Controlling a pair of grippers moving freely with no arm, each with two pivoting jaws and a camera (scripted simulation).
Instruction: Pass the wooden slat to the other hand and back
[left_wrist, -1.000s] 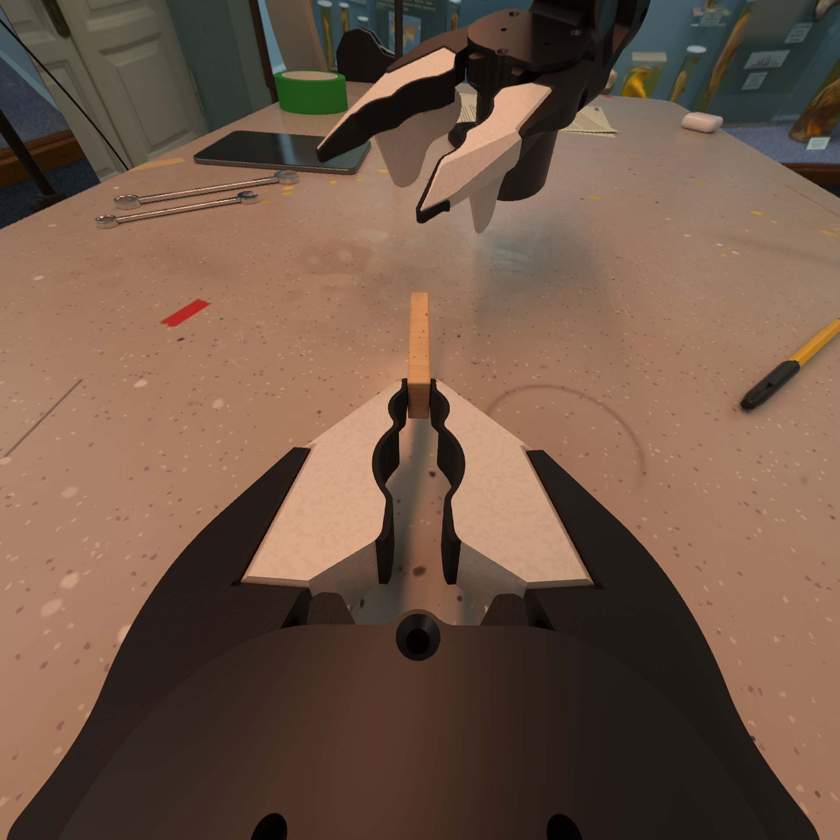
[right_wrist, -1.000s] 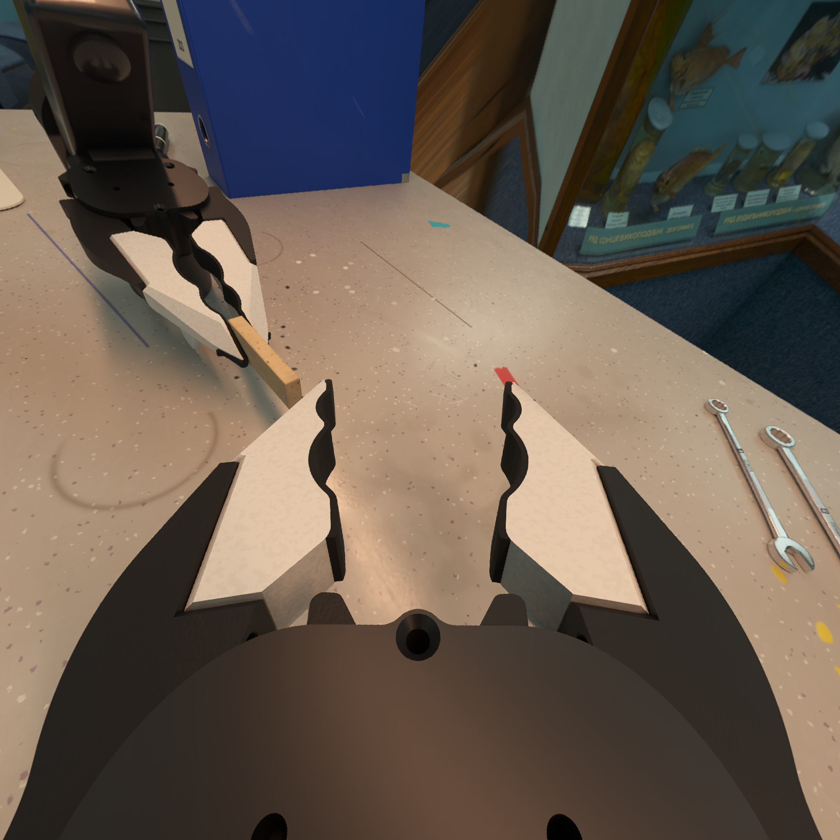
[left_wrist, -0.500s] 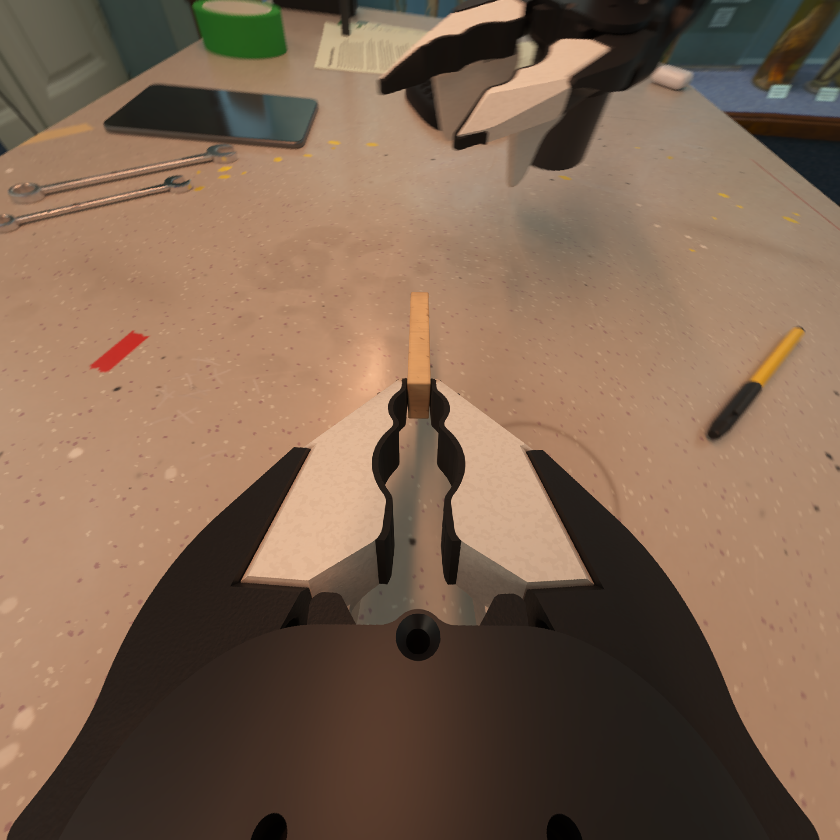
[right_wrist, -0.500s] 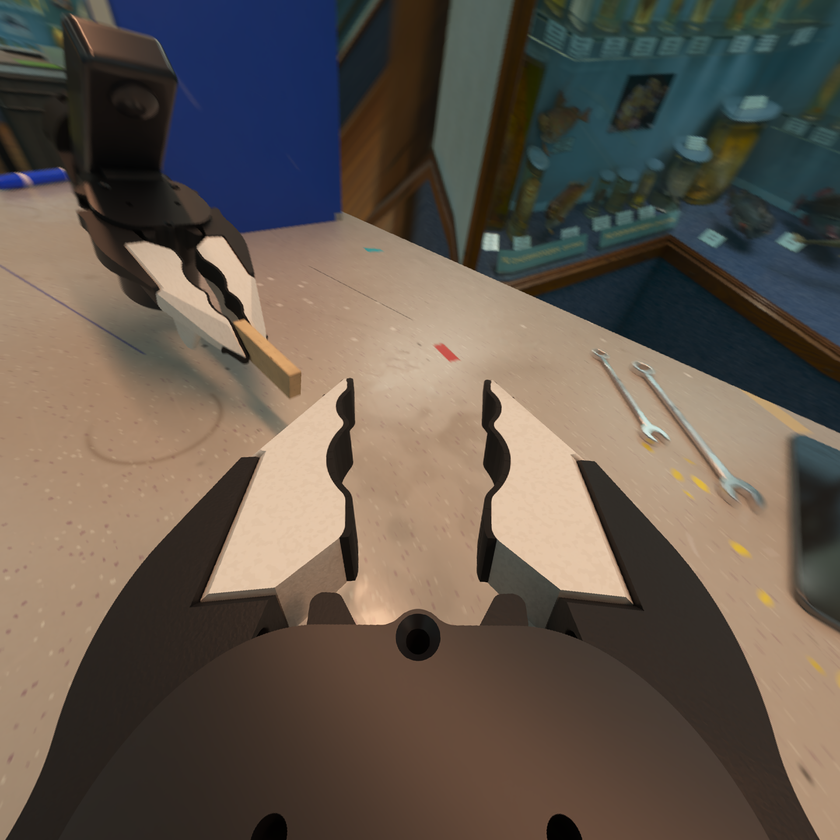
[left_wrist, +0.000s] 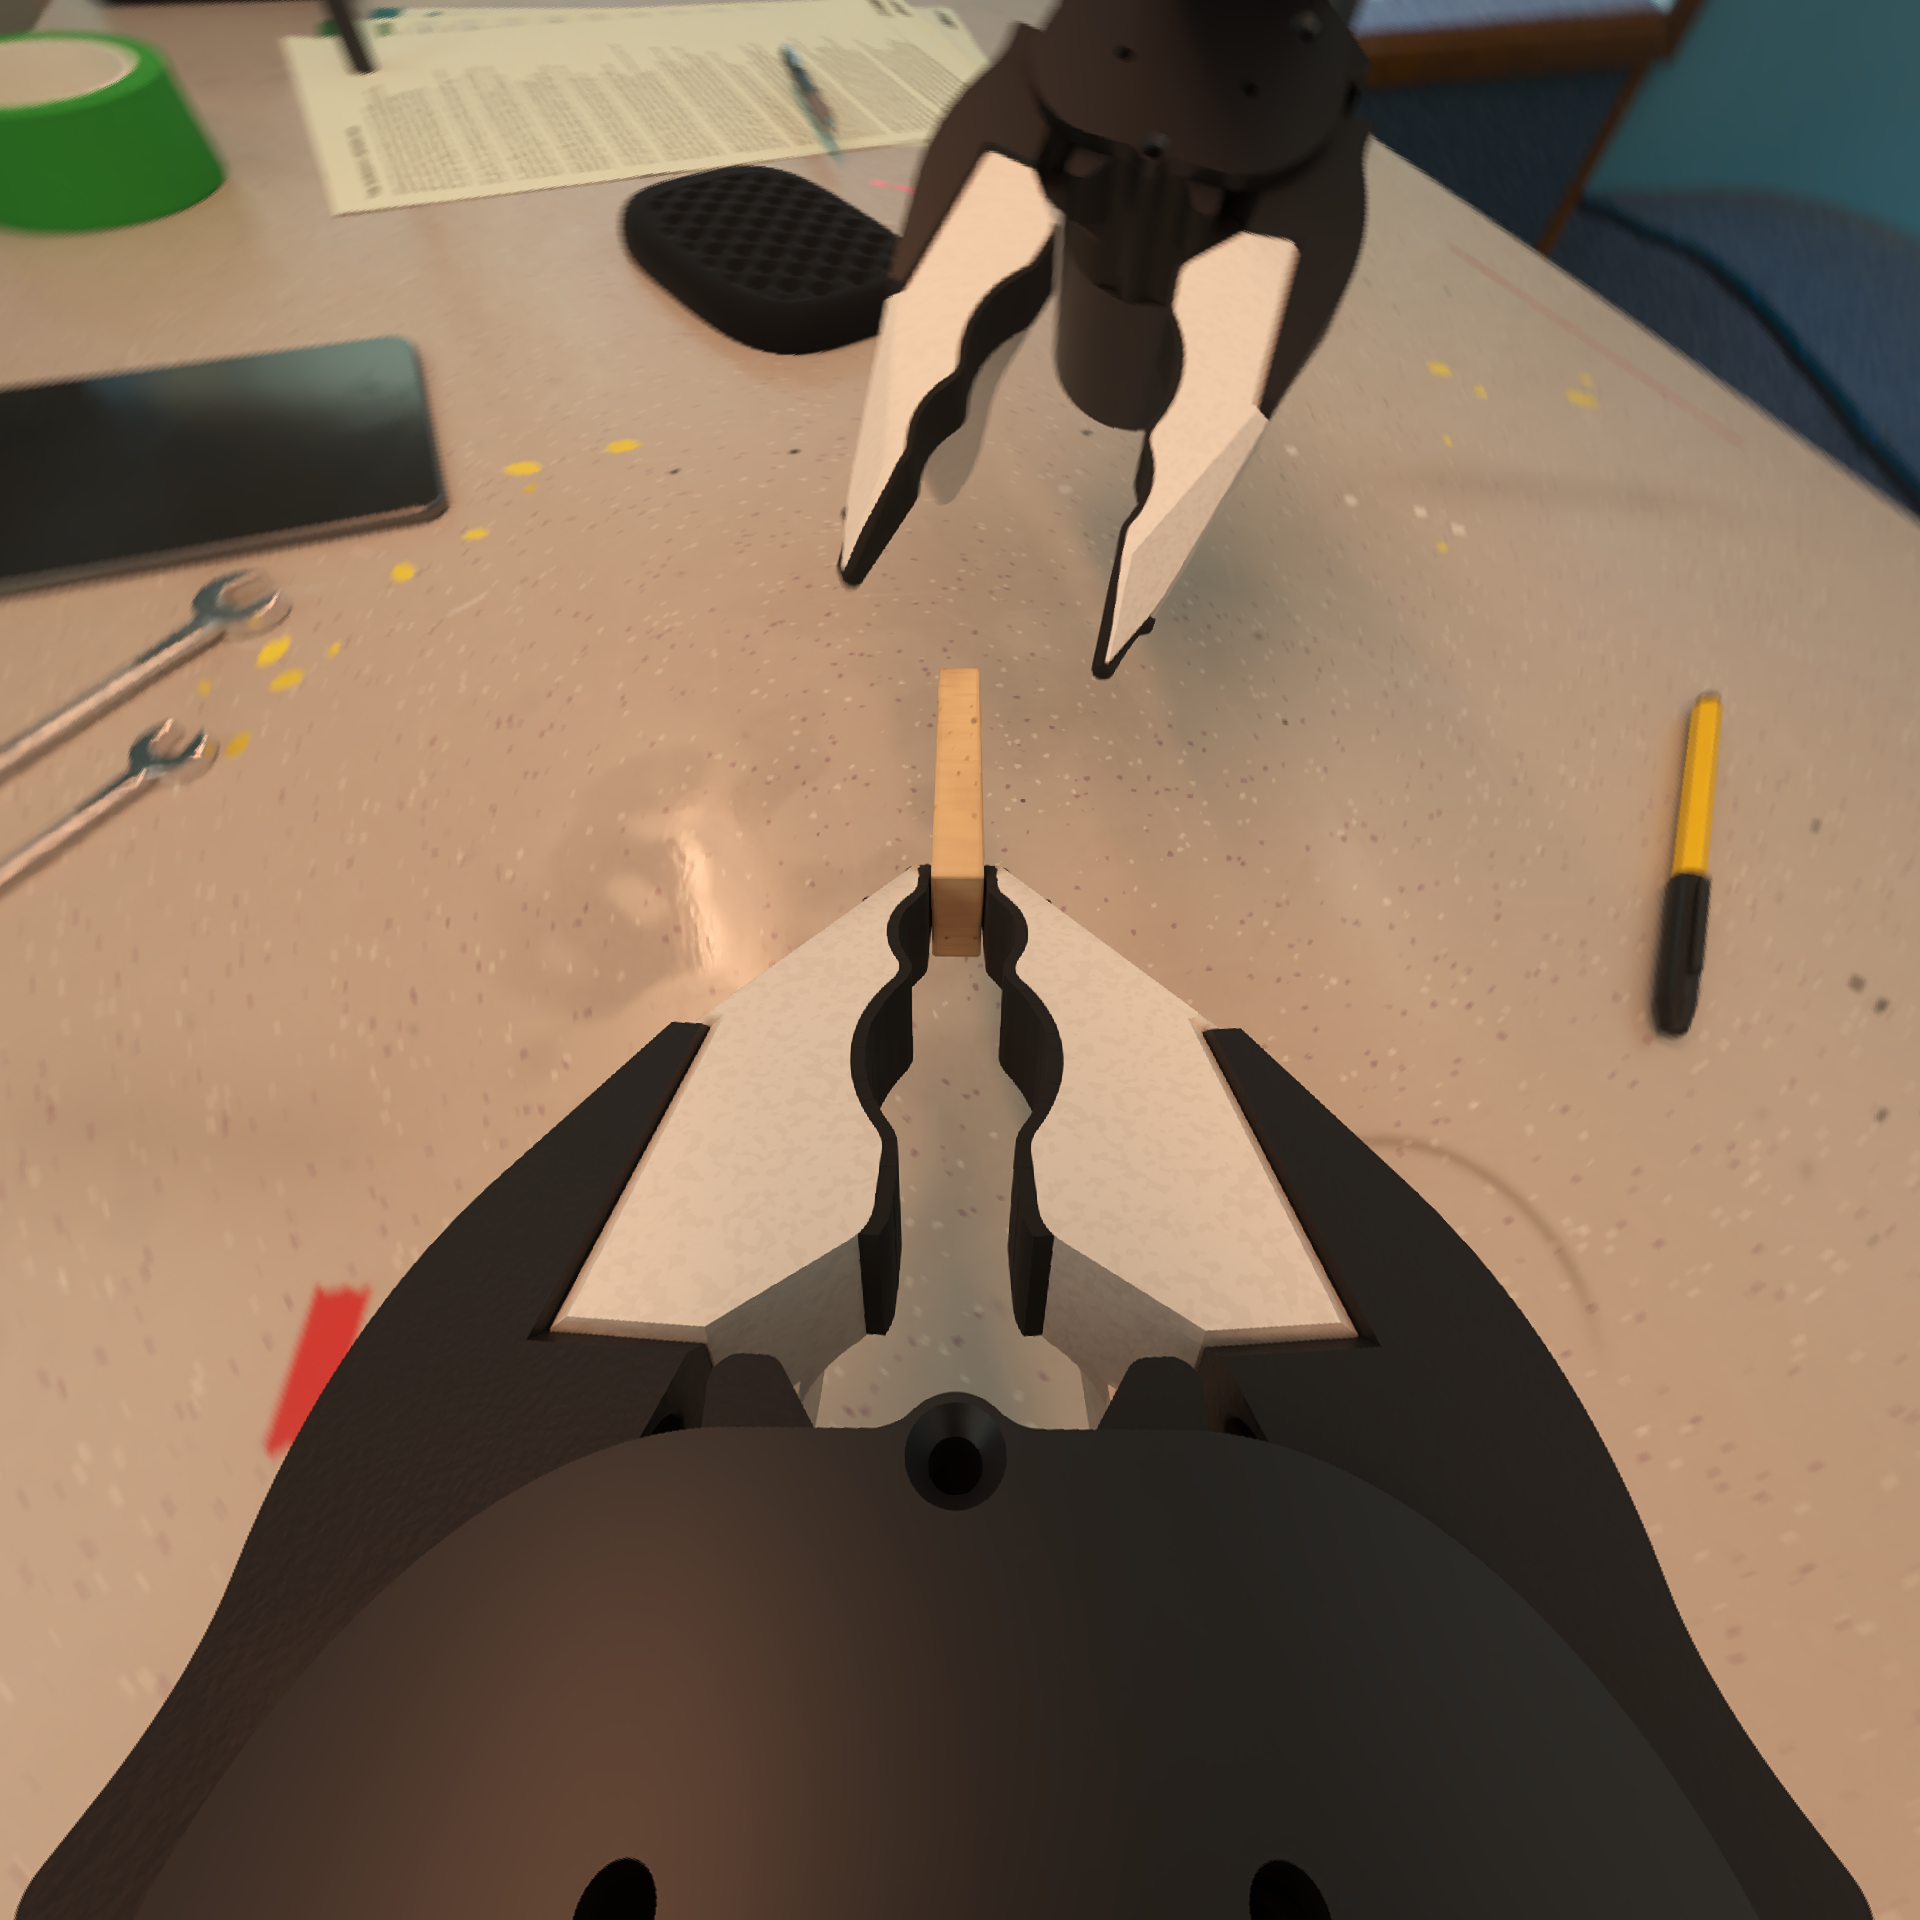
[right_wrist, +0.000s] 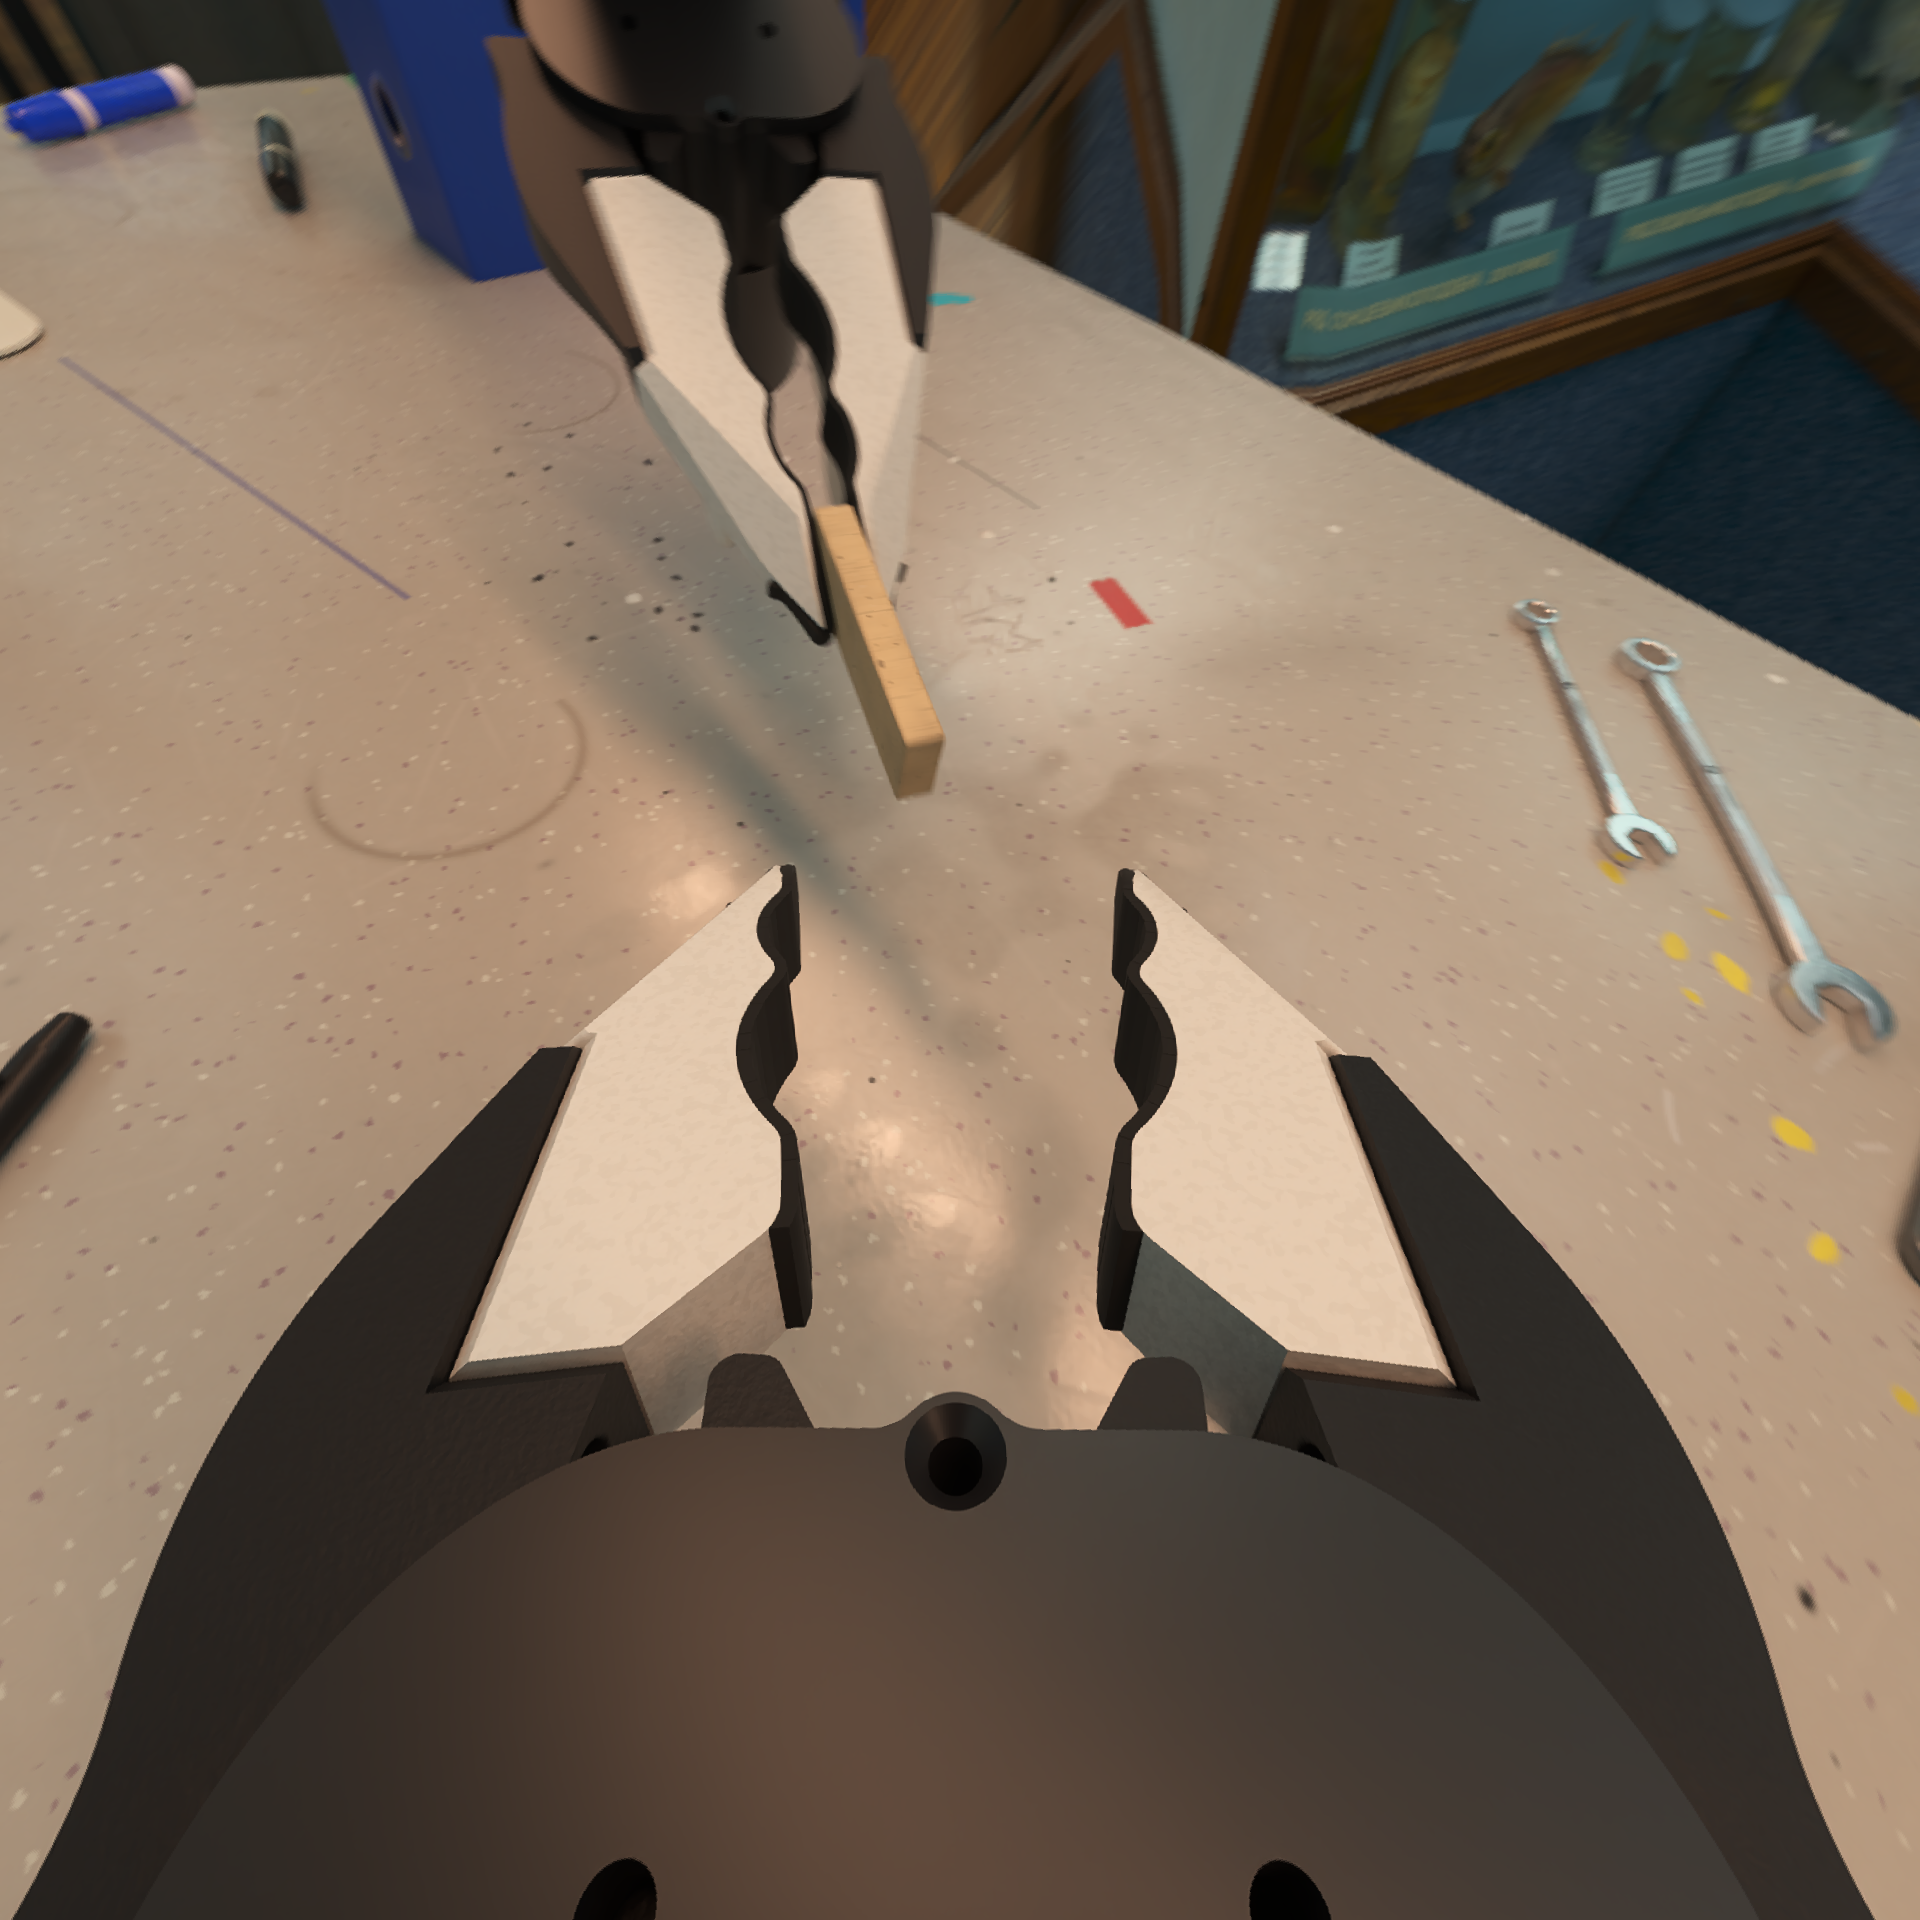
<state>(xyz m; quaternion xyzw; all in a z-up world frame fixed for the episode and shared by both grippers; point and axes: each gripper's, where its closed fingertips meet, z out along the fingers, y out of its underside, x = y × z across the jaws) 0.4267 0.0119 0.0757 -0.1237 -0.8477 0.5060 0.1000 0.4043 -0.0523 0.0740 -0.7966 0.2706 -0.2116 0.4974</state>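
Note:
My left gripper (left_wrist: 956, 883) is shut on one end of the wooden slat (left_wrist: 957, 774), a thin pale bar that sticks straight out past its fingertips above the table. My right gripper (left_wrist: 995, 623) faces it, open and empty, its tips a short way beyond the slat's free end. In the right wrist view the slat (right_wrist: 881, 665) points down toward my open right gripper (right_wrist: 951, 883), held by the left gripper (right_wrist: 831, 582). The slat's free end hangs just above and ahead of the gap between the right fingers, not touching them.
On the speckled table (left_wrist: 1351, 935) lie two wrenches (right_wrist: 1704, 800), a dark tablet (left_wrist: 208, 457), a green tape roll (left_wrist: 94, 135), a printed sheet (left_wrist: 623, 94), a black perforated pad (left_wrist: 758, 255), a yellow-black marker (left_wrist: 1688, 862), red tape marks (right_wrist: 1120, 603) and a blue binder (right_wrist: 436, 135).
My right gripper has swung round to face the left gripper head-on and come closer to the slat's free end. The left gripper keeps its grip on the slat.

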